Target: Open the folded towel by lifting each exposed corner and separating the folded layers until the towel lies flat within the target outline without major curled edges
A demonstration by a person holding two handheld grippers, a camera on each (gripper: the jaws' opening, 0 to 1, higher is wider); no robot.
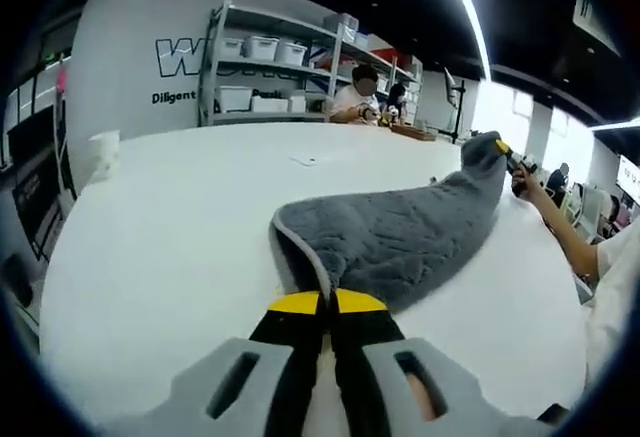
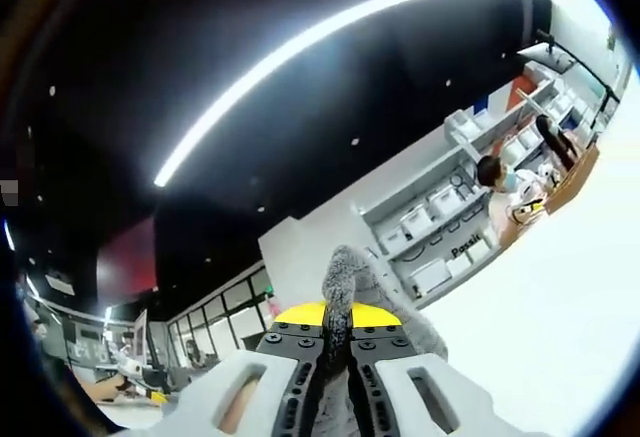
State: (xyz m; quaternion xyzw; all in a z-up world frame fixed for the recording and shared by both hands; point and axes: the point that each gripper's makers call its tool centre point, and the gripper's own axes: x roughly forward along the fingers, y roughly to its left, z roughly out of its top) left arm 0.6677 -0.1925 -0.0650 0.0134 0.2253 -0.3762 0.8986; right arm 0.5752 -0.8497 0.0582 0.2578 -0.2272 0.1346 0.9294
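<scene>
A grey, quilted towel (image 1: 400,237) with a thin bound hem hangs stretched over a round white surface (image 1: 170,247), held up at two opposite ends. Its nap looks thick and soft, and the near edge shows two layers lying one on the other, so a fold seems to remain.

In the left gripper view, the left claw (image 1: 327,304) is clenched on the towel's near corner, its yellow-tipped jaws pressed together with the hem pinched between them. At the far end, the right claw (image 1: 508,160) lifts the opposite corner into a peak above the surface; a person's forearm (image 1: 565,232) reaches in behind it.

In the right gripper view, the right claw (image 2: 339,314) is likewise clenched on a tuft of grey towel (image 2: 350,277) that pokes up between its jaws, while the camera tilts up toward a dark ceiling and a long light strip (image 2: 330,37).

Holding both ends apart probably serves to pull the cloth taut so the layers can separate. No target outline is visible on the surface.

Beyond, shelving (image 1: 270,67) carries white bins, and people sit at a far table.
</scene>
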